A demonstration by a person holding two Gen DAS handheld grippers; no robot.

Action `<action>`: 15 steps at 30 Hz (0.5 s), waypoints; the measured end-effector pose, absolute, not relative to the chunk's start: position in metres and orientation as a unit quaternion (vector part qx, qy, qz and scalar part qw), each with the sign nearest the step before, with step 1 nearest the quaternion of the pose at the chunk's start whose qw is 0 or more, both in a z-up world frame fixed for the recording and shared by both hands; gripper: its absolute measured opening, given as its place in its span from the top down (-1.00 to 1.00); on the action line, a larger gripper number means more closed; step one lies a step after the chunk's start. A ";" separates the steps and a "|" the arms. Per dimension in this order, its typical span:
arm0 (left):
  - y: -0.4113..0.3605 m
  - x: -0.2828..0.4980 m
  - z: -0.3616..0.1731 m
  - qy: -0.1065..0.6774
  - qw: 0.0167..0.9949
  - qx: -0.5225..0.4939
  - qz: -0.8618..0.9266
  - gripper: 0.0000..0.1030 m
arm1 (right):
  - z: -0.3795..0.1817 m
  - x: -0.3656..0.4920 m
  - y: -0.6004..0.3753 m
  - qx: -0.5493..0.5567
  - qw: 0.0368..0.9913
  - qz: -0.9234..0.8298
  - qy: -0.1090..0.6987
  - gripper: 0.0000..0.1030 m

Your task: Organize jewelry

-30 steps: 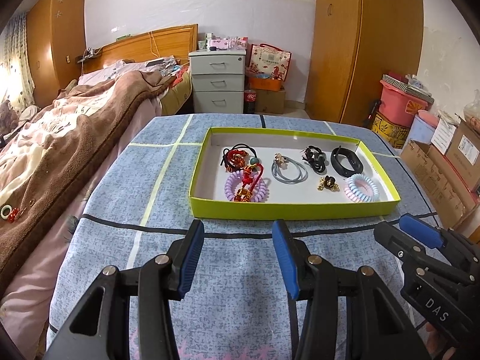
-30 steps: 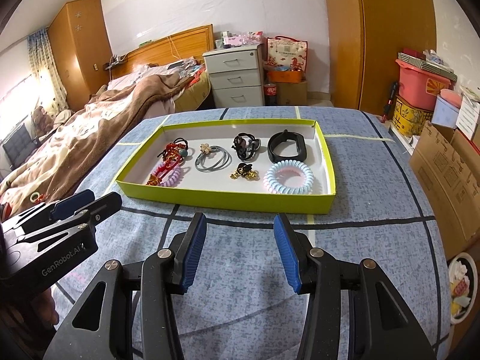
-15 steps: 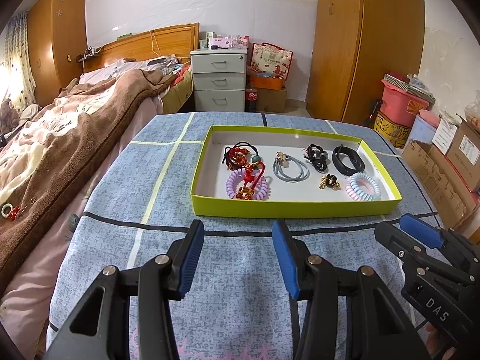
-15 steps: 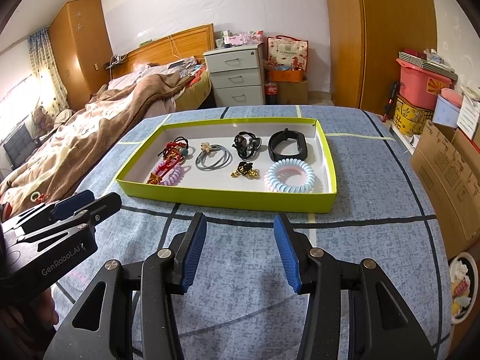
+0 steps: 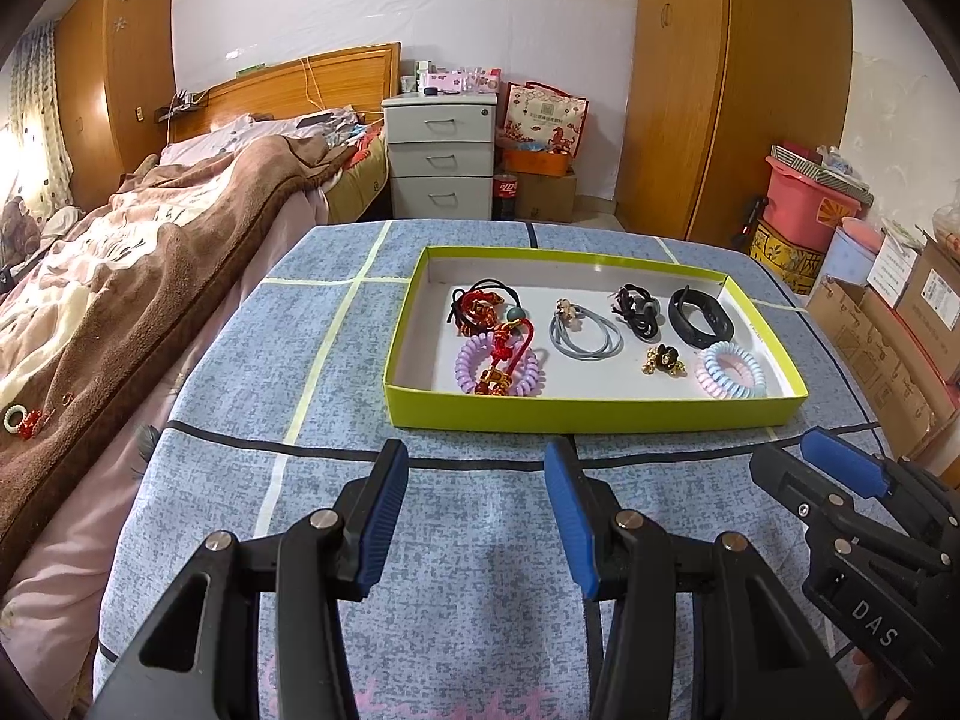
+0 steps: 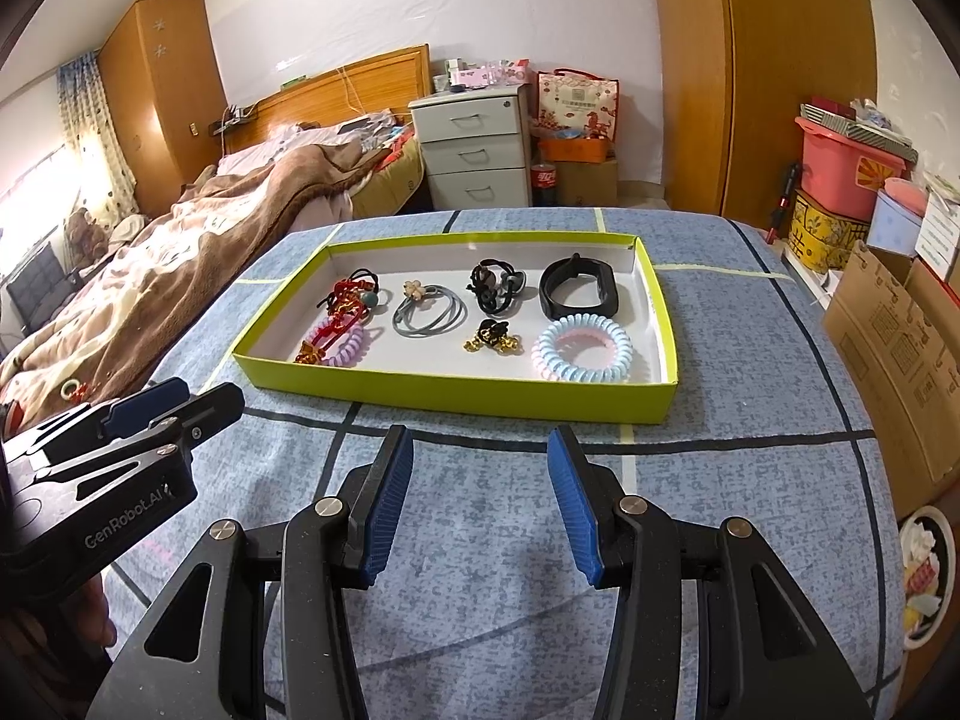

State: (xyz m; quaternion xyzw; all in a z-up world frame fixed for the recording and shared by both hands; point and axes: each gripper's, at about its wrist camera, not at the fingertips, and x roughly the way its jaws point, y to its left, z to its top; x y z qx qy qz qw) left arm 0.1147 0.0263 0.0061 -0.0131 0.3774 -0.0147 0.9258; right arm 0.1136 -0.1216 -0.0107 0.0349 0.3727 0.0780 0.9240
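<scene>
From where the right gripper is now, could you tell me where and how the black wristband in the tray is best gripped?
Grip the black wristband on its near arc, coming down from above with one finger inside the loop and one outside. It stands on edge as an open loop, so the thin wall fits between the fingers. The pink-and-blue coil tie lies close in front, so the right gripper, now open, probably needs a steep approach over the tray wall.

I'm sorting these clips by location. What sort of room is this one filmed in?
Most likely a home bedroom: a bed with a wooden headboard, a drawer nightstand beside it, and tall wooden wardrobes. The work surface is a cloth-covered table holding a jewelry tray.
</scene>
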 end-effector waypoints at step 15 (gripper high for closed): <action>0.027 0.116 0.004 0.383 0.924 -0.017 -0.012 0.04 | -0.011 0.114 -0.122 0.035 0.924 0.079 0.374 0.07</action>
